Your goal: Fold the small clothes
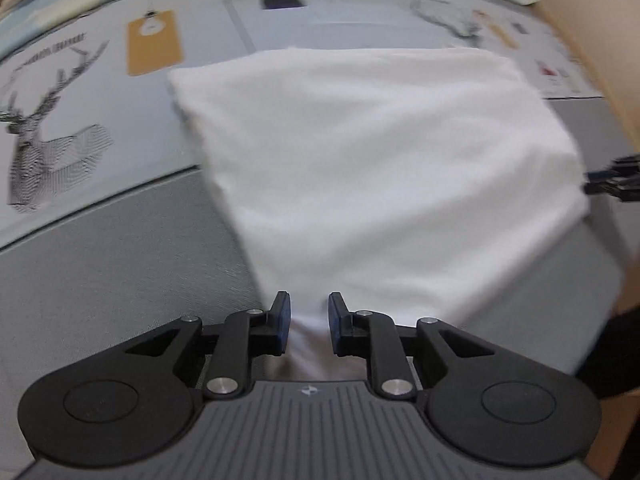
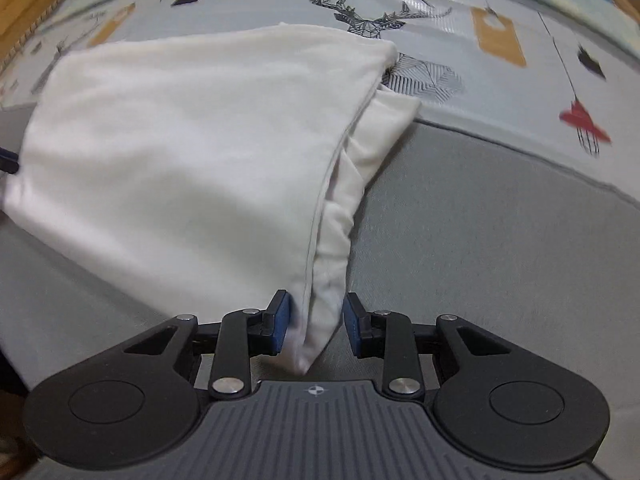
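A white garment (image 1: 380,168) hangs stretched between both grippers above a grey bed cover (image 1: 120,260). In the left wrist view my left gripper (image 1: 309,320) has the cloth's near edge filling the narrow gap between its blue pads (image 1: 283,320). My right gripper shows as dark tips at that view's right edge (image 1: 616,178). In the right wrist view the white garment (image 2: 192,152) runs down into my right gripper (image 2: 315,320), which is shut on a bunched, hemmed corner with a gathered layer beside it. The left gripper (image 2: 8,160) peeks in at the far left.
Beyond the grey cover lies a pale sheet printed with a line-drawn deer (image 1: 44,132) and an orange tag (image 1: 154,46). The right wrist view shows another deer (image 2: 384,16), an orange tag (image 2: 498,36) and a red ornament print (image 2: 584,120). A wooden edge (image 2: 24,4) stands far left.
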A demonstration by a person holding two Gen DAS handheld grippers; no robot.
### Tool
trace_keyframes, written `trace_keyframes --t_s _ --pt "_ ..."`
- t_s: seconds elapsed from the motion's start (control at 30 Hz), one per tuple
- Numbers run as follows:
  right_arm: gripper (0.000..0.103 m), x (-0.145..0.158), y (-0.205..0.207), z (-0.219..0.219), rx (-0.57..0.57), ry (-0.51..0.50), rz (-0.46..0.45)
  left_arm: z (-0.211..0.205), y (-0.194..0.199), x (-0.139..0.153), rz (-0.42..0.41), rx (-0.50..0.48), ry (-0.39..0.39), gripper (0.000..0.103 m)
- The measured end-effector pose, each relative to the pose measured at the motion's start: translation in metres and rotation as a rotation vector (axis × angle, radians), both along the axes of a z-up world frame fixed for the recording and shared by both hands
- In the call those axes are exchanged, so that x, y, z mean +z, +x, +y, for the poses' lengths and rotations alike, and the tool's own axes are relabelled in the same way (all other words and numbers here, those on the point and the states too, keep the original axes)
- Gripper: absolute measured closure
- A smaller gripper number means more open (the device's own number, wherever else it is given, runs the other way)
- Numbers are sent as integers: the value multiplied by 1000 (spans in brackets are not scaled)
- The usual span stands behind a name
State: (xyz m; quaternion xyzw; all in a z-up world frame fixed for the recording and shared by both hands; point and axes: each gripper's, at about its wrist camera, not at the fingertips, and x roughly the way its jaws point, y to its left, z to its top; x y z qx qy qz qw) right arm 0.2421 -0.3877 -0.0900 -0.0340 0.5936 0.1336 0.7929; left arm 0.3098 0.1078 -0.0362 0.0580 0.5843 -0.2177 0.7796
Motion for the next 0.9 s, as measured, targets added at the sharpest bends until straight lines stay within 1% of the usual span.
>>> trace_keyframes --t_s 0.03,0.07,0.1,0.13,0.17,0.23,0.27,0.33,0.37,0.43,0.47,0.53,0.6,0.67,0.7,0.77,0.83,0.9 --pt "72 4 -4 -1 4 23 -16 0 -3 -3 21 -16 2 82" --pt "72 7 -8 -2 8 38 -28 -3 -9 -10 47 -36 29 82" --pt "72 8 -11 -2 9 49 -30 -5 -15 -20 70 -67 85 84" --pt "72 7 -14 -2 8 53 -20 -7 -21 -25 70 -92 125 84" --pt "72 4 -17 -3 10 41 -5 -9 -25 -22 53 -95 127 84" --pt "72 -6 -24 1 20 -37 35 -2 -25 -15 53 -27 97 84" --pt "72 -8 -28 1 17 -46 41 1 -26 -10 38 -7 80 82" --pt "71 -3 -29 -5 -29 13 28 12 -25 -2 5 30 49 77" --pt "70 1 -28 -8 -53 39 12 17 -25 0 4 52 37 76" --pt "61 10 -27 -15 -102 82 -30 25 -30 0 15 75 22 76" --pt "57 12 -28 -17 -122 91 -41 29 -28 -2 21 76 20 76" --pt "57 12 -27 -21 -139 97 -38 32 -24 -6 38 68 18 73" --pt "57 9 -24 -22 -133 100 -20 29 -13 -12 56 56 15 65" --pt "57 7 -24 -21 -120 99 -4 30 -11 -20 74 44 17 65" --pt "57 3 -22 -20 -112 101 8 27 -15 -19 80 38 25 65" --pt "57 -4 -19 -18 -94 101 34 24 -10 -24 86 28 41 65" --pt "57 -8 -18 -13 -67 83 54 24 -6 -27 88 34 52 65" --pt "58 -11 -17 -9 -43 62 54 27 -3 -30 109 53 47 66"
